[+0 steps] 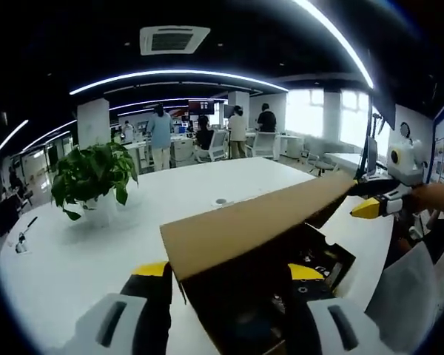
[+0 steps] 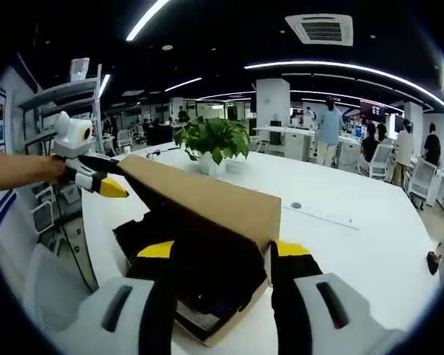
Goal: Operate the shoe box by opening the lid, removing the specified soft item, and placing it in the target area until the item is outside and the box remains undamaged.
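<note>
- Your left claw [image 1: 229,285] sits nearest the lens in the left gripper view, its two yellow-tipped jaws spread wide, one on each side of the near end of the raised cardboard lid [image 1: 255,222]; whether either jaw touches the card cannot be told.
- Your right claw [image 2: 218,259] in the right gripper view is likewise released, jaws apart and straddling the lid [image 2: 207,194] from the opposite end.
- In the left gripper view the right claw [image 1: 370,201] enters from the right, its yellow tip at the far corner of the lid; contact cannot be confirmed.
- In the right gripper view the left claw [image 2: 107,181] enters from the left, next to the lid's far corner, with your hand [image 2: 18,170] behind it.
- The shoe box [image 2: 207,310] rests on the white counter [image 2: 370,222], lid tilted up, dark interior exposed. The contents are too dark to identify.
- A potted plant [image 1: 92,177] stands on the counter well apart from the box.
- People [image 1: 200,129] stand at desks in the background.
</note>
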`<state>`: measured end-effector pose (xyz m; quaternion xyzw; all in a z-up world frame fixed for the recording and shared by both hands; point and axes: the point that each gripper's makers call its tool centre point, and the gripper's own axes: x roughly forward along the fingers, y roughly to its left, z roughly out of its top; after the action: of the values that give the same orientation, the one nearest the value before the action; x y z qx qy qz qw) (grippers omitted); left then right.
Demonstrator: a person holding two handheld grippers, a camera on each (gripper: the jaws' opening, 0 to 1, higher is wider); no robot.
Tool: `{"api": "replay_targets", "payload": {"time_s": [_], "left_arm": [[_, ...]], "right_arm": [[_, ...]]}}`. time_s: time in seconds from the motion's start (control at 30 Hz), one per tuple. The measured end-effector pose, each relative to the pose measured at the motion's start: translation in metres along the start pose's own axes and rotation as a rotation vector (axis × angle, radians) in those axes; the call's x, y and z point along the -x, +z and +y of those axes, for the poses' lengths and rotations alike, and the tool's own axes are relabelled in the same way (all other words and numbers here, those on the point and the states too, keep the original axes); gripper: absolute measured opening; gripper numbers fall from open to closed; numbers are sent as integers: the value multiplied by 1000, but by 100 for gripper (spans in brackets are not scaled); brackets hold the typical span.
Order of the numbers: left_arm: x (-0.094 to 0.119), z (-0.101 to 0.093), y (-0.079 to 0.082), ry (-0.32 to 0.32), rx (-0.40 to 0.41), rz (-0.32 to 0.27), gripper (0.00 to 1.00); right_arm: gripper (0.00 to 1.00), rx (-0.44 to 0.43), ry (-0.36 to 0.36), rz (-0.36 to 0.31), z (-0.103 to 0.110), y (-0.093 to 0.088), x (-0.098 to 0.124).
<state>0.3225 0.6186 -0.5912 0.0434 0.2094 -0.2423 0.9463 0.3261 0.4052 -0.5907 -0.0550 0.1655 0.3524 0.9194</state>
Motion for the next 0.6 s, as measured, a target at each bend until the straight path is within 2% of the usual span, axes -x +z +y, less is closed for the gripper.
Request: {"api": "replay_targets", "payload": {"time_s": [0.2,0.3,0.6], "left_arm": [[-6,7,6,3,-21,-3,59],[-9,13,8,21,-69,0,53],[-14,29,12,54,-110,-15,38]], "right_arm": [[47,15,-2,-3,-6,6,-5],[45,19,-7,-2,-10,9,-8],[42,26,-23,-2,-19,14,-15]]}}
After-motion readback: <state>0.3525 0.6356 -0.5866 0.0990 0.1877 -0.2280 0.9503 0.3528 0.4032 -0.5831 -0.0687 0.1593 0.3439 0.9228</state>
